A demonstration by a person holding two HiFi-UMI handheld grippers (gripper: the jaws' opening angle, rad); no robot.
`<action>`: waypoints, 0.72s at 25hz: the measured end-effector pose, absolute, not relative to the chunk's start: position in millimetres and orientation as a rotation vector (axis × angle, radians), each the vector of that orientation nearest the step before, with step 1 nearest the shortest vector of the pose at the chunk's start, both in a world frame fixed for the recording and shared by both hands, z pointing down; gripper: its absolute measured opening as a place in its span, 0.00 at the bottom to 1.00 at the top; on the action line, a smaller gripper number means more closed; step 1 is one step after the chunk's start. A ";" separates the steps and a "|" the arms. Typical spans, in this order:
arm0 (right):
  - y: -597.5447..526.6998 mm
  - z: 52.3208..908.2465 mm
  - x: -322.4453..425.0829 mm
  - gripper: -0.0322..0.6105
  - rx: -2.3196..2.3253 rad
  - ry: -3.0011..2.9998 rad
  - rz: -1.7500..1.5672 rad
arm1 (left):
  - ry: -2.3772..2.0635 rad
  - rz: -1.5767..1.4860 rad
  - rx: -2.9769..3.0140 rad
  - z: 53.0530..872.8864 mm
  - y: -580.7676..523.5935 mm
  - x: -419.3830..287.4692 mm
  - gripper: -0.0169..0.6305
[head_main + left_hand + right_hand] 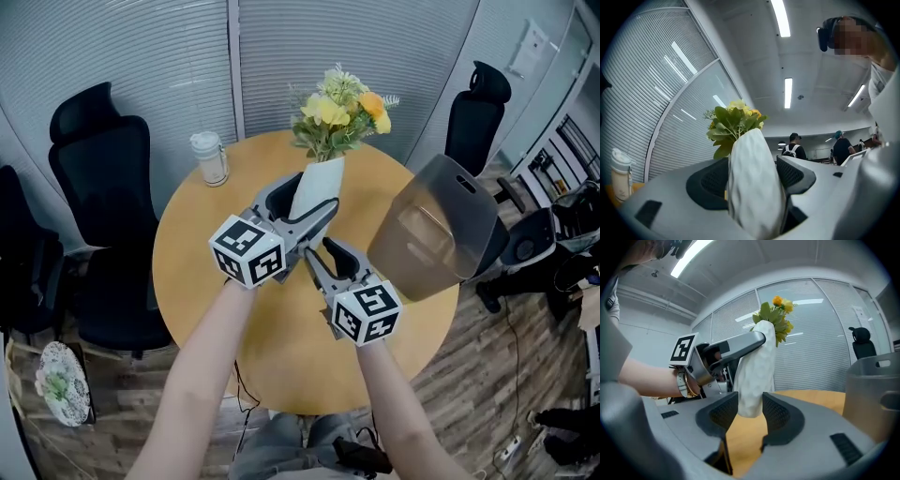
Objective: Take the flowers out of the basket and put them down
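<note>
The left gripper (pixel 307 199) is clamping the white wrap (pixel 317 178) of the flowers (pixel 339 108) at mid-height. It should probably be lowering the bunch slowly, letting go only once the base is resting on the table (pixel 202 253). The right gripper (pixel 750 409) is standing part open, its 2 pads flanking the wrap's lower tip without pressing. The bunch is hanging above the table, left of the basket (pixel 436 225) and outside it.
</note>
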State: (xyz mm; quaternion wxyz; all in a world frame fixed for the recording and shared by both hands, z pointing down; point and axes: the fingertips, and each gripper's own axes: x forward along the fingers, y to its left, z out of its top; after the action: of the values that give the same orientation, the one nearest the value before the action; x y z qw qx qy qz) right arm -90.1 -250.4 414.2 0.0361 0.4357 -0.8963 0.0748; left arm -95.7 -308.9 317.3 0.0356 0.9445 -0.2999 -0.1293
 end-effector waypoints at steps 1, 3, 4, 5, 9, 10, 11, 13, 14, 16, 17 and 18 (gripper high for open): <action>-251.7 418.3 -91.4 0.31 1.334 -2.745 0.225 | -0.928 -0.397 2.896 321.8 -310.4 -97.3 0.53; -255.7 425.1 -91.9 0.31 1.327 -2.729 0.212 | -0.942 -0.393 2.882 329.8 -315.3 -98.4 0.53; -258.0 428.3 -91.8 0.31 1.324 -2.721 0.204 | -0.948 -0.389 2.875 333.7 -318.1 -98.4 0.53; -260.1 431.3 -91.6 0.31 1.322 -2.712 0.195 | -0.954 -0.381 2.869 337.5 -320.9 -98.3 0.53; -268.6 441.6 -89.3 0.31 1.322 -2.663 0.158 | -0.987 -0.348 2.847 349.6 -330.1 -96.6 0.53; -269.9 443.7 -87.6 0.31 1.329 -2.653 0.156 | -0.998 -0.349 2.840 351.6 -331.3 -96.1 0.53; -271.0 445.6 -85.4 0.31 1.338 -2.646 0.160 | -1.009 -0.354 2.833 353.2 -332.3 -95.4 0.53; -272.8 450.6 -82.2 0.31 1.351 -2.640 0.173 | -1.026 -0.362 2.822 357.3 -334.0 -94.6 0.53; -272.8 455.3 -83.2 0.31 1.352 -2.639 0.176 | -1.035 -0.364 2.821 361.8 -333.9 -96.1 0.53; -271.3 468.8 -89.8 0.31 1.341 -2.631 0.169 | -1.055 -0.357 2.824 375.1 -331.9 -102.4 0.53; -271.0 475.3 -93.2 0.31 1.333 -2.625 0.161 | -1.065 -0.350 2.828 381.6 -331.3 -105.1 0.53; -271.4 480.8 -95.7 0.31 1.326 -2.618 0.155 | -1.074 -0.342 2.832 387.0 -331.3 -106.8 0.53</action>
State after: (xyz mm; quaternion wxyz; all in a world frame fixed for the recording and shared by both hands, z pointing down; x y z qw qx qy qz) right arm -95.7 -271.4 480.8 0.1010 0.4489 -0.8863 0.0525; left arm -106.8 -331.3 387.0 0.0465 0.9281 -0.3520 -0.1120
